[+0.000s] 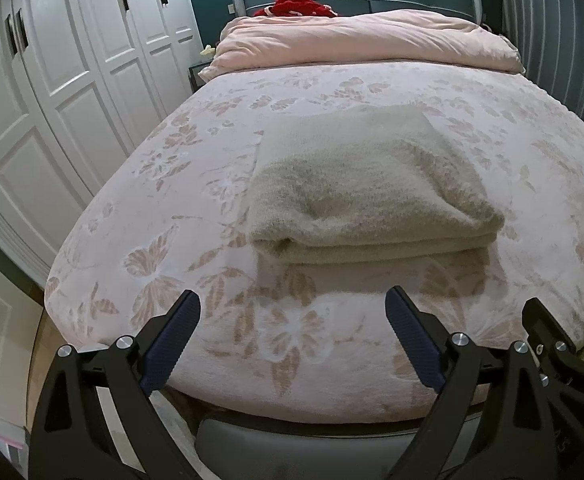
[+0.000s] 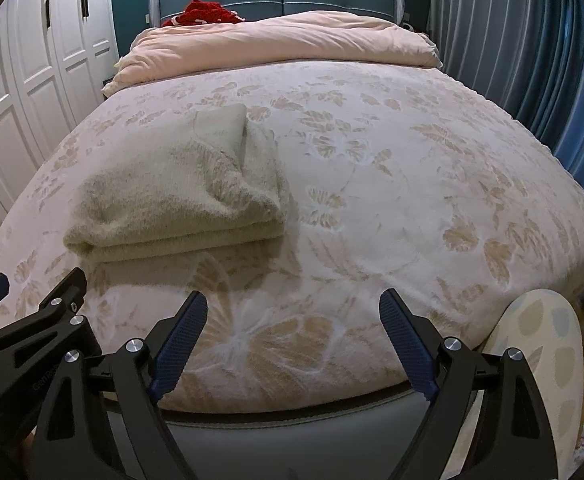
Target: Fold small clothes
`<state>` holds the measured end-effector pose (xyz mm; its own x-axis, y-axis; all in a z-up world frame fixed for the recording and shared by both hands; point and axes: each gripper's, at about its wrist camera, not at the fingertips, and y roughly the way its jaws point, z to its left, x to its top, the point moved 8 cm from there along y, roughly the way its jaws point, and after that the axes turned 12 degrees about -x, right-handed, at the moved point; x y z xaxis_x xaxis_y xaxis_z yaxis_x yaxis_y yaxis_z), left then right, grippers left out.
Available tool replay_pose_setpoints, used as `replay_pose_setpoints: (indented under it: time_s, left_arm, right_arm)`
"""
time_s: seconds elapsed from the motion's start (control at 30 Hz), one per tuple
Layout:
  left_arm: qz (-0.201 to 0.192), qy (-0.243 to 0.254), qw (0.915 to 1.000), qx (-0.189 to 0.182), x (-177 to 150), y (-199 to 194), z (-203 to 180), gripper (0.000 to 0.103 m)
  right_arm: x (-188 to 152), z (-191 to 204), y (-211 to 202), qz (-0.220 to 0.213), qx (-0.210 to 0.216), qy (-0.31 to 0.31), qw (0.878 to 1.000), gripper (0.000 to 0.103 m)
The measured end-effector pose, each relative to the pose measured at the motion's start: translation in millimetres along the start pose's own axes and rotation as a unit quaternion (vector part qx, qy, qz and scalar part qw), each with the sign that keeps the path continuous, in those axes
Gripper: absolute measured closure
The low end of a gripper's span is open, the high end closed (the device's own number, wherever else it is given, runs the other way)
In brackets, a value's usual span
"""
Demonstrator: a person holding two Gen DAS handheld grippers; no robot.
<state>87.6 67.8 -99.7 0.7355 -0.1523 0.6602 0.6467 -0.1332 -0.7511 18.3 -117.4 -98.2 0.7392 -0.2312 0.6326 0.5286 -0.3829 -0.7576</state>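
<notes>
- Left wrist view: folded beige fuzzy knit garment (image 1: pixel 371 196) lies on the pink leaf-patterned bedspread (image 1: pixel 172 184).
- Left gripper (image 1: pixel 292 300) gapes wide, holding nothing.
- Right gripper (image 2: pixel 292 300) likewise spread, empty, short of the garment.

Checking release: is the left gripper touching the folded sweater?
Apart. The left wrist view shows the left gripper open, with bare bedspread between its fingertips and the sweater.
</notes>
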Motion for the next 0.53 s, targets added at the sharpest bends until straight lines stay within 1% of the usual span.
replay_pose_setpoints:
  time_s: [0.23,0.4,0.53]
  left_arm:
    - [-0.001,-0.001,1.0000,-0.001,-3.1,1.5,0.5,0.012]
    - [-0.001,0.001,1.0000,-0.002,-4.5,2.7,-1.5,0.018]
    - [0.003,-0.004,1.0000,-0.007,-6.2,5.3,-0.2,0.018]
  right_arm:
    - [-3.7,3.1,0.6,0.003,-0.004,-0.003,1.000,0.017]
    - [-5.8,5.7,0.5,0.006,-0.007,-0.008,1.000,0.021]
    - [-6.5,6.8,0.1,0.007,-0.006,-0.006,1.000,0.021]
